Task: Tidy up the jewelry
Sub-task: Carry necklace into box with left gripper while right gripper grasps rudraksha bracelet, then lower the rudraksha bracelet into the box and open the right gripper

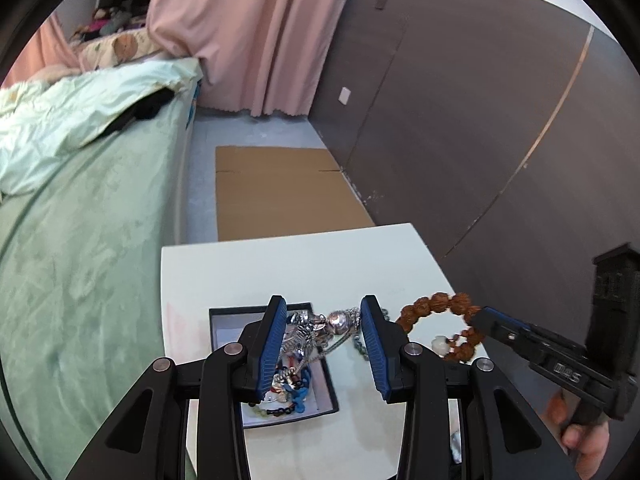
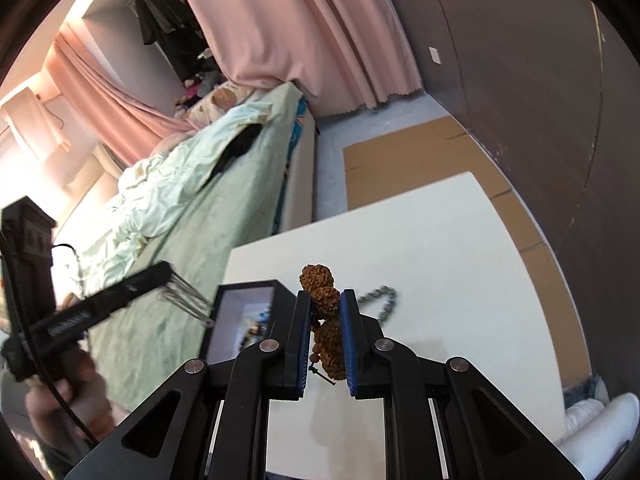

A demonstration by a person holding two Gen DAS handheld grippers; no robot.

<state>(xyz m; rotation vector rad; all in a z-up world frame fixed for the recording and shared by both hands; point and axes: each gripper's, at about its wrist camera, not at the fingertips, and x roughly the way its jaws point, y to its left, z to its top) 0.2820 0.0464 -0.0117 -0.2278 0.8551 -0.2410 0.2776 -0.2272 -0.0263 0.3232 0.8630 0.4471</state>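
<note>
The right gripper [image 2: 325, 344] is squeezed almost closed on a bracelet of big bumpy brown beads [image 2: 326, 300]. The beads sit right between its two blue pads, and some poke out above the tips. In the left wrist view the brown bracelet hangs as a ring from the tips of the right gripper, up off the white bench [image 1: 320, 264]. A small white bead hangs on it too.

The left gripper [image 1: 324, 344] is partly open. Its own camera shows silver chains [image 1: 308, 332] in the gap between its pads, but I cannot tell if the pads press on them. In the right wrist view silver chains seem to hang from its tip, but that part is blurry.

A black box [image 1: 256, 314] with a white inside sits on the bench. It is full of jewelry: silver chains, blue beads and black beads. A silver chain spills over its edge. A dark chain [image 2: 380, 300] lies on the bench just beside the box.

A bed with a green cover [image 1: 80, 240] stands next to the bench.
</note>
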